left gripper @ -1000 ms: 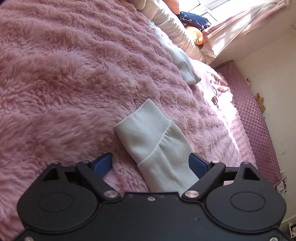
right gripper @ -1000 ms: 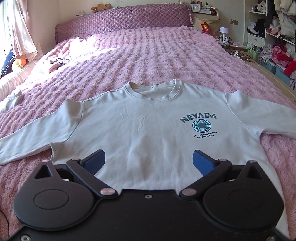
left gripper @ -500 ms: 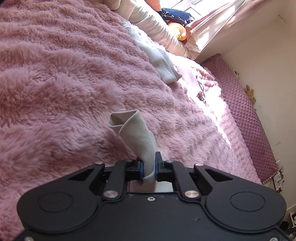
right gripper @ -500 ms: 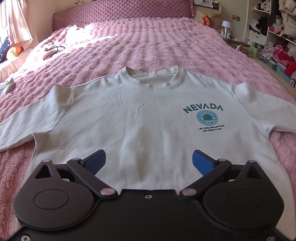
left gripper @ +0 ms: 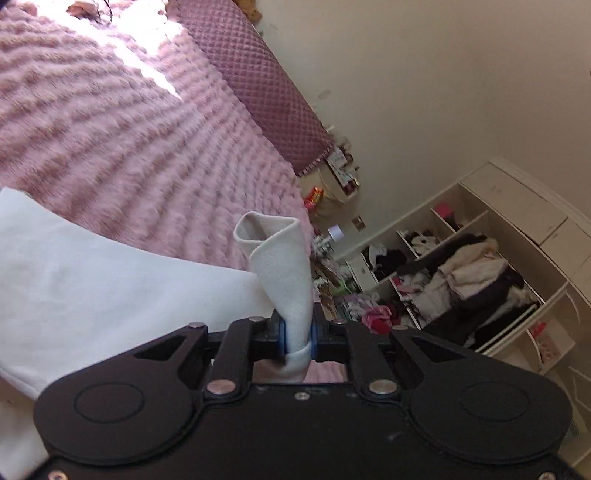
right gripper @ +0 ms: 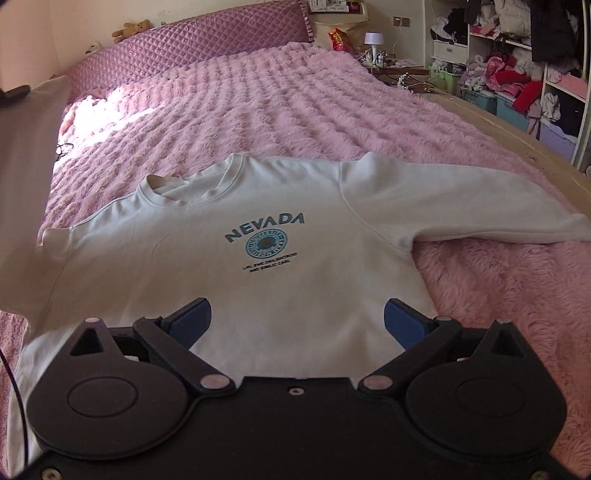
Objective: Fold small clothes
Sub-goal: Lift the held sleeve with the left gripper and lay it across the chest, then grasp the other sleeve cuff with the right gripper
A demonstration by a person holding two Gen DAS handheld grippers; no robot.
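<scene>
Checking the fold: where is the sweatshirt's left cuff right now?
In the left wrist view the cuff stands pinched in the left gripper, lifted above the pink blanket.

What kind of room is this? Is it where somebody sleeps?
Yes, most likely a bedroom. There is a big bed with a fluffy pink blanket, a purple padded headboard with a teddy bear on top, and shelves stuffed with clothes.
</scene>
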